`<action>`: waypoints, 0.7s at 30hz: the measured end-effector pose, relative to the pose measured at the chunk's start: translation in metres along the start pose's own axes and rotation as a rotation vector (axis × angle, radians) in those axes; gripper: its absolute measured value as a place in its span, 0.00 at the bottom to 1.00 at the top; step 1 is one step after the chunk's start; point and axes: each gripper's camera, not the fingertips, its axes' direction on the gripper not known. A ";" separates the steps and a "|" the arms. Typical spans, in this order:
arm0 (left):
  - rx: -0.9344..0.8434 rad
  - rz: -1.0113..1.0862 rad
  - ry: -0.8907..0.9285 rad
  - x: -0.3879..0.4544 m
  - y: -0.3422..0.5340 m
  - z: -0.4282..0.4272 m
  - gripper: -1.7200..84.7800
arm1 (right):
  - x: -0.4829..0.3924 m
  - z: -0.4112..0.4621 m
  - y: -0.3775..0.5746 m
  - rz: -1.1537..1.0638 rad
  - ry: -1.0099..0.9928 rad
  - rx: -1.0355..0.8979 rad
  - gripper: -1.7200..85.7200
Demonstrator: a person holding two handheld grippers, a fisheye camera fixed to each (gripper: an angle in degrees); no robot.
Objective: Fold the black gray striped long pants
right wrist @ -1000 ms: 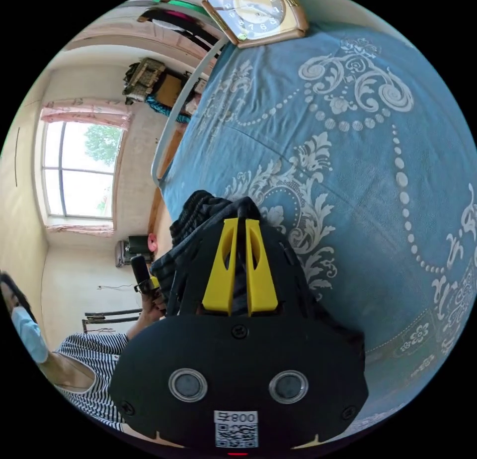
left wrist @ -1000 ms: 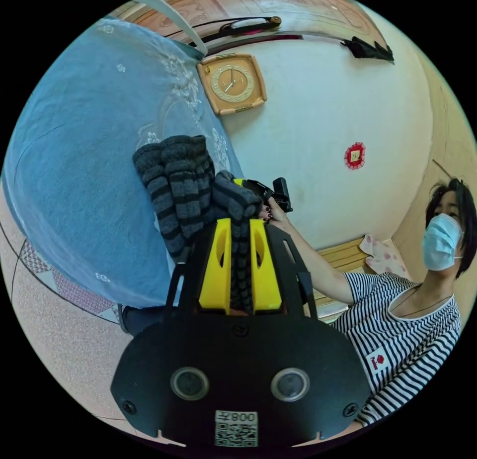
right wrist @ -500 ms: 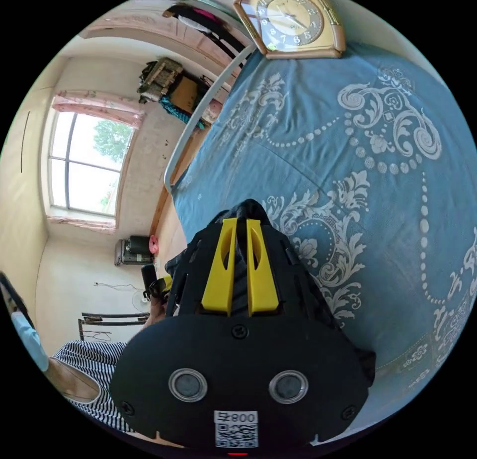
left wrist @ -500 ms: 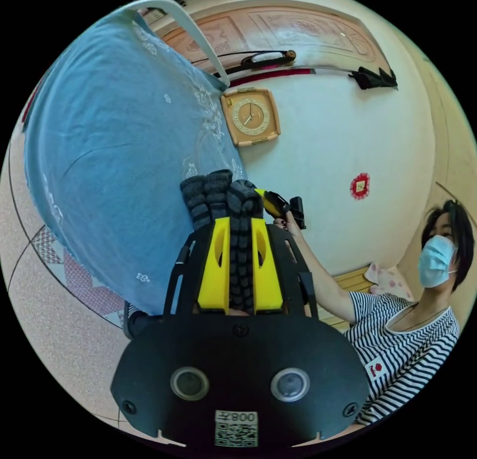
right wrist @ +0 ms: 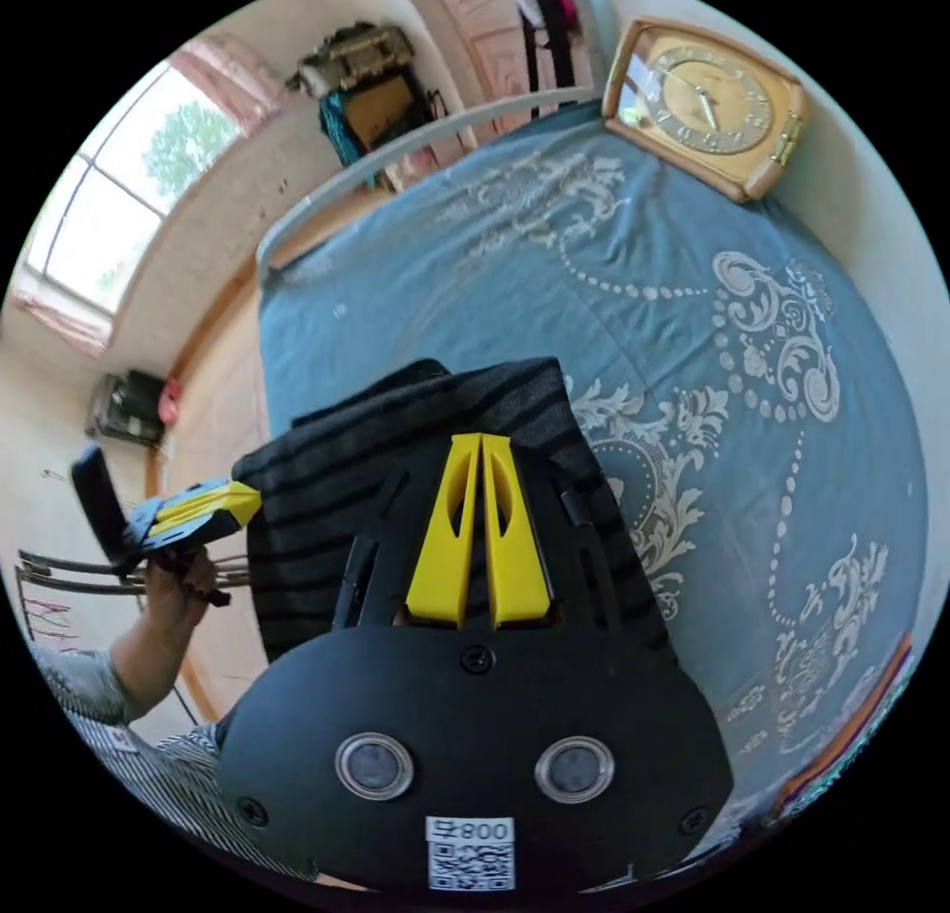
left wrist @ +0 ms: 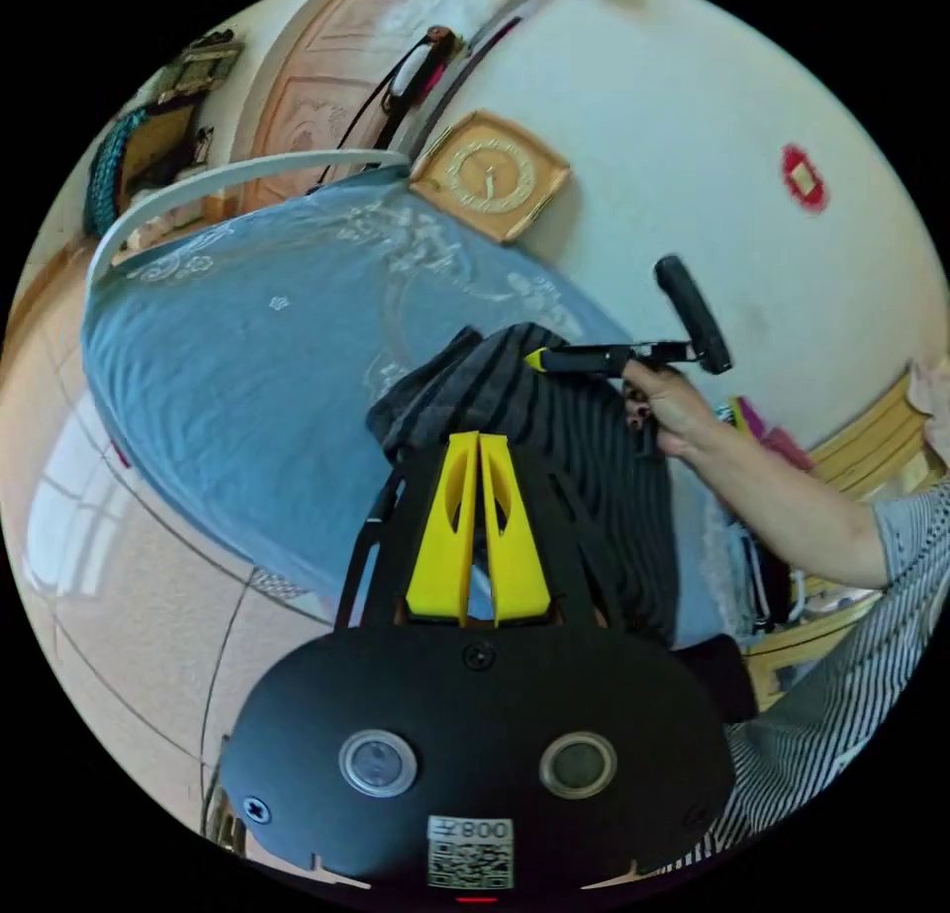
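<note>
The black and gray striped pants lie in a flat folded bundle on the blue patterned bedsheet. My left gripper is shut, its yellow tips right at the near side of the pants, and no thick cloth shows between the jaws. In the right gripper view the left gripper sits at the left corner of the pants, held by a hand. My right gripper is shut above the pants. A hand holds the right gripper at their far edge in the left gripper view.
A tan wall clock leans at the head of the bed against a white wall. A white bed rail runs along the far side. Tiled floor lies beside the bed. The person's striped sleeve is at the right.
The bunched pants, held up in both grippers before, now lie spread on the bed. Both pairs of jaws have come closer together, and the thick cloth has gone from between the left jaws.
</note>
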 end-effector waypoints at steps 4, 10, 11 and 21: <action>-0.008 0.011 -0.106 0.019 -0.001 -0.001 0.02 | -0.027 0.015 0.002 -0.067 0.138 0.008 0.02; 0.006 0.017 -0.071 0.043 -0.017 -0.019 0.02 | -0.024 0.016 0.015 -0.023 0.082 0.022 0.02; -0.003 0.005 -0.043 0.044 -0.023 -0.025 0.02 | -0.022 0.016 0.015 -0.017 0.067 0.015 0.02; -0.027 0.193 -0.041 0.139 -0.050 -0.087 0.02 | -0.005 -0.054 0.119 -0.003 -0.156 0.108 0.02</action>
